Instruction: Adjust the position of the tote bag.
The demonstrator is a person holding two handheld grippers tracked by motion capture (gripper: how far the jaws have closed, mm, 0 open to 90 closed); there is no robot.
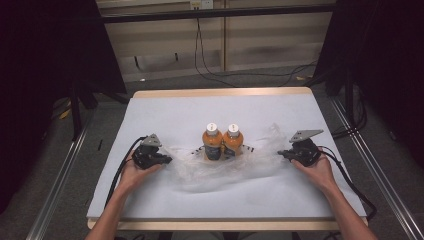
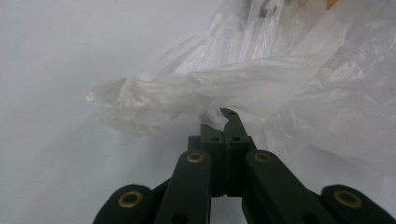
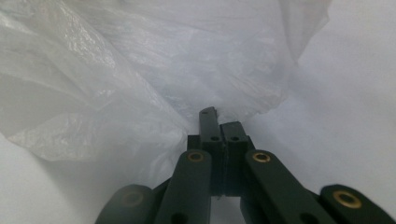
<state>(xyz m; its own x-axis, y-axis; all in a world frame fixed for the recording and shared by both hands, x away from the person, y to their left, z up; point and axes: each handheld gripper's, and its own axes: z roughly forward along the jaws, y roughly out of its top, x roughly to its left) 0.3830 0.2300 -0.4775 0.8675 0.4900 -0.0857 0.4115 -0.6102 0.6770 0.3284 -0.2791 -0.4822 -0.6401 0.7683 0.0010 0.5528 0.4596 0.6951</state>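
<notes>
Two orange bottles with white caps (image 1: 212, 141) (image 1: 233, 141) stand upright side by side mid-table, inside a crumpled clear plastic bag (image 1: 200, 172) that spreads left and right of them. My left gripper (image 1: 169, 160) lies at the bag's left end, with its jaws shut on a fold of the film (image 2: 261, 79); the tips (image 2: 224, 119) pinch the plastic. At the bag's right end my right gripper (image 1: 281, 153) is likewise shut on the film (image 3: 140, 60), with the sheet caught at its tips (image 3: 219, 116). Each gripper is held by a hand near the table surface.
A white sheet covers the table (image 1: 200, 107), with a wooden rim at the far and near edges. Metal rails (image 1: 65, 170) run along the floor on both sides. Cables (image 1: 210, 70) hang behind the table, and dark curtains flank it.
</notes>
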